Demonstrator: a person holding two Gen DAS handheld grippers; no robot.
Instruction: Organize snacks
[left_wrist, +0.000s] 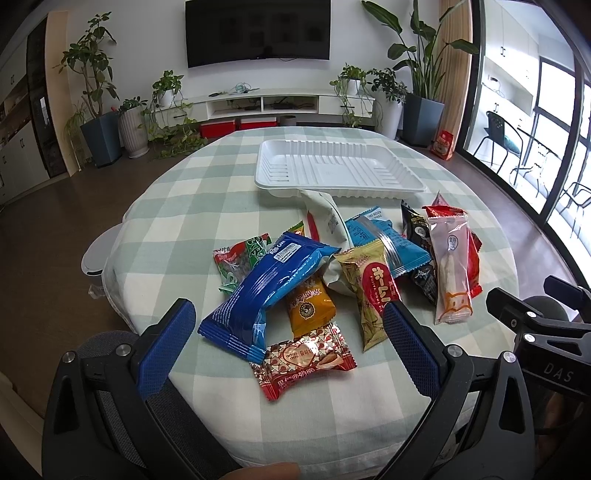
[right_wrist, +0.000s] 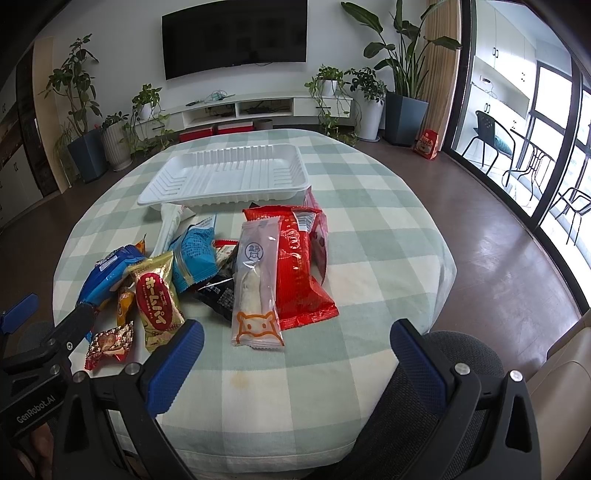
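A heap of wrapped snacks lies on the green-checked table, in front of an empty white plastic tray (left_wrist: 340, 168) (right_wrist: 225, 173). Nearest my left gripper (left_wrist: 290, 317) are a dark blue cake pack (left_wrist: 266, 284), a small red heart-print candy (left_wrist: 304, 360) and a gold packet (left_wrist: 371, 291). That gripper is open above the near table edge, holding nothing. My right gripper (right_wrist: 295, 332) is open too, over bare cloth just short of a clear pink packet (right_wrist: 256, 284) and a red bag (right_wrist: 299, 273). The left gripper's body (right_wrist: 44, 343) shows at the left of the right wrist view.
The tablecloth (right_wrist: 369, 240) drops off at rounded edges on all sides. Bare cloth lies right of the heap. Beyond the table stand potted plants (left_wrist: 99, 92), a low TV cabinet (left_wrist: 258, 103) and a wall TV. A black chair (right_wrist: 491, 140) is by the windows.
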